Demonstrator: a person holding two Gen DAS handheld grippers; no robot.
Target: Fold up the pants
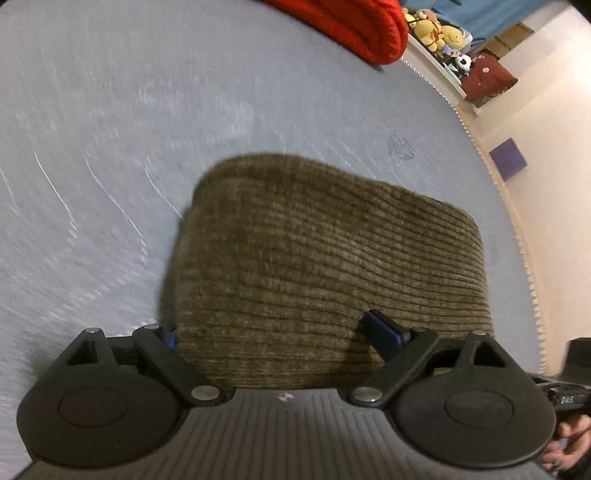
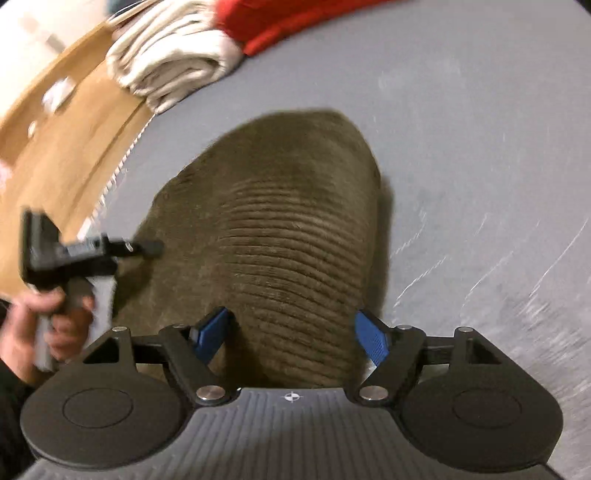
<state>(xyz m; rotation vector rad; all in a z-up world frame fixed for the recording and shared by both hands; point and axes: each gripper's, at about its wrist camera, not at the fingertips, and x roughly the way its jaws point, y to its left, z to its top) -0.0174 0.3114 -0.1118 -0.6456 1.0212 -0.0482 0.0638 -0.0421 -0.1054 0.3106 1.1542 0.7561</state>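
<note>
- Left tongs (image 1: 280, 332): jaws spread wide, released, gripping nothing. One blue pad (image 1: 386, 332) shows on the right side; the other is mostly hidden behind the near edge of the pants (image 1: 314, 266).
- Right tongs (image 2: 291, 336): also spread wide and released, both blue pads (image 2: 212, 330) in view, with the pants running between and under them.
- The pants, brown corduroy, lie as a compact folded bundle on the grey bed (image 1: 110, 147), straight ahead of both tongs and reaching back to their tips. Whether any pad touches the cloth cannot be told.
- In the right wrist view the left tongs sit just to the left, over the pants' left edge, in the person's hand (image 2: 40, 325).
- Judgement: the folding looks nearly or fully done; the step in hand seems to be letting go, or tidying the last fold.
- To do it well: keep the jaws wide while drawing back, and lift clear before moving sideways so no pad drags the top layer open. If the bundle needs squaring, press lightly on top instead of pinching an edge.
- Both views are motion-blurred, so finer creases are unclear.
- Farther ahead: a red blanket (image 1: 354, 29) at the bed's far end, white folded cloth (image 2: 170, 55) beside it, plush toys (image 1: 436, 33) on a shelf.
</note>
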